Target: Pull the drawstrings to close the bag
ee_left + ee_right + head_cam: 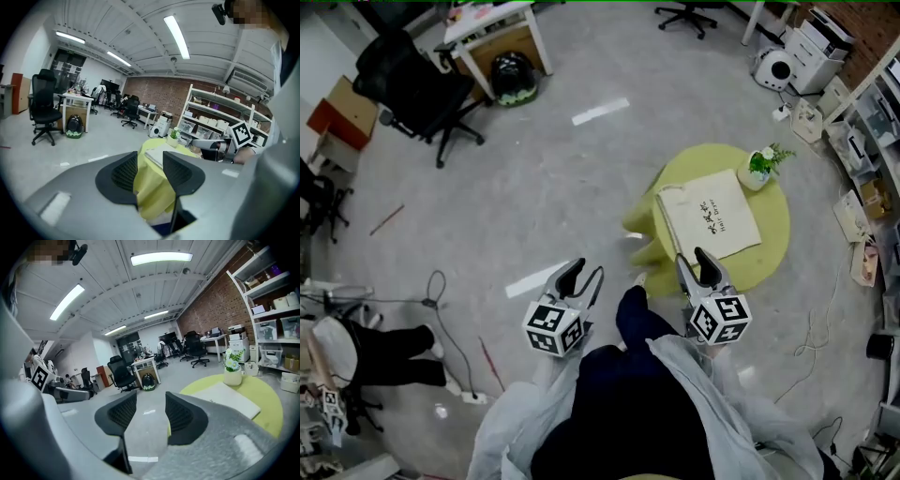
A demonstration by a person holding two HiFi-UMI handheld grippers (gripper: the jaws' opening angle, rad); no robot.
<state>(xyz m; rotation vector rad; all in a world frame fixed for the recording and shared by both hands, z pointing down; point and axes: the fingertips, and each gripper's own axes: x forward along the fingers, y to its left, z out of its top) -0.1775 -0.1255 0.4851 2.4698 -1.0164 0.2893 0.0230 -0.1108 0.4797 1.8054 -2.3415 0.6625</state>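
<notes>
A cream drawstring bag (709,223) with dark print lies flat on the round table with a yellow cloth (773,253). Its strings are too small to make out. My right gripper (691,260) hovers at the table's near edge, just short of the bag, open and empty. My left gripper (584,275) hangs over the floor to the table's left, also open and empty. In the left gripper view the left gripper (149,157) points at the bag (153,156). In the right gripper view the bag (226,399) lies to the right of the right gripper (151,401).
A small potted plant (761,166) stands at the table's far edge beside the bag. A black office chair (417,82), a white desk (492,26) and a dark bag (513,77) stand far left. Shelves (872,122) line the right wall. Cables and a power strip (473,397) lie on the floor.
</notes>
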